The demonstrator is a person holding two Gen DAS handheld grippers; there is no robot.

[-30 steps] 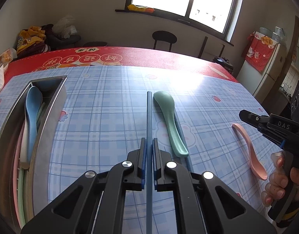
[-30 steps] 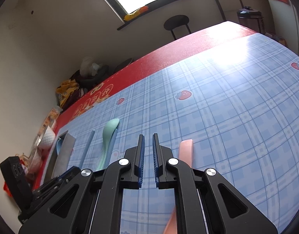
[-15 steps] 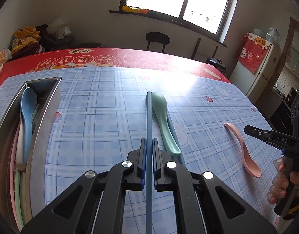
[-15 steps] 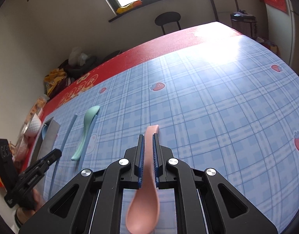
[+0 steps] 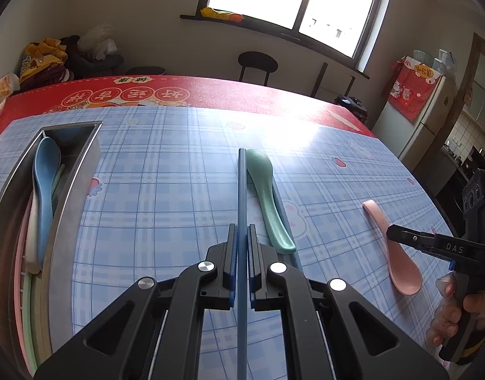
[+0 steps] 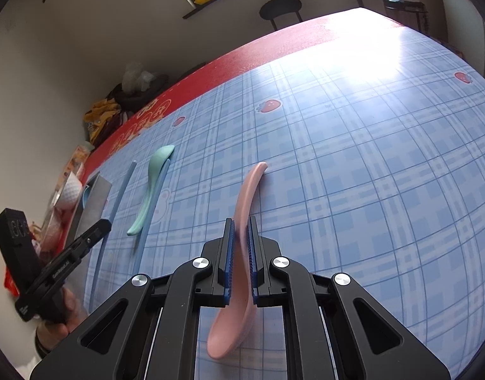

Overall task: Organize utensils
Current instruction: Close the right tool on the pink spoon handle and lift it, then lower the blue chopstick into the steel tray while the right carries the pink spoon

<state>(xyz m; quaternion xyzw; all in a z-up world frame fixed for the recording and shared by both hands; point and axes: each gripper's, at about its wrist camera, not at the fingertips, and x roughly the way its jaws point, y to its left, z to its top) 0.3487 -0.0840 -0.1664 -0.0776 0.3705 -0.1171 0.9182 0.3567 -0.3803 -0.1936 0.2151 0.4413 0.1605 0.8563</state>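
Note:
My left gripper (image 5: 241,231) is shut on a blue chopstick (image 5: 241,186) that runs straight ahead over the checked cloth. Just right of it a green spoon (image 5: 267,199) lies across a second blue chopstick (image 5: 282,212). My right gripper (image 6: 241,224) is shut on a pink spoon (image 6: 247,196), pads on its handle, bowl nearest the camera, handle tip down on the cloth. In the left wrist view the right gripper (image 5: 393,233) sits over the pink spoon (image 5: 400,269). The right wrist view shows the left gripper (image 6: 100,225), the held chopstick (image 6: 122,190) and the green spoon (image 6: 150,186).
A long metal tray (image 5: 74,196) at the left holds a blue spoon (image 5: 43,177) and other pale utensils. A red cloth (image 5: 211,91) covers the table's far side, with a stool (image 5: 257,63) beyond. A hand (image 5: 451,316) grips the right tool.
The right gripper came down onto the pink spoon, which was beside its jaws a second ago, and now has it between its pads. The left gripper kept its grip on the chopstick.

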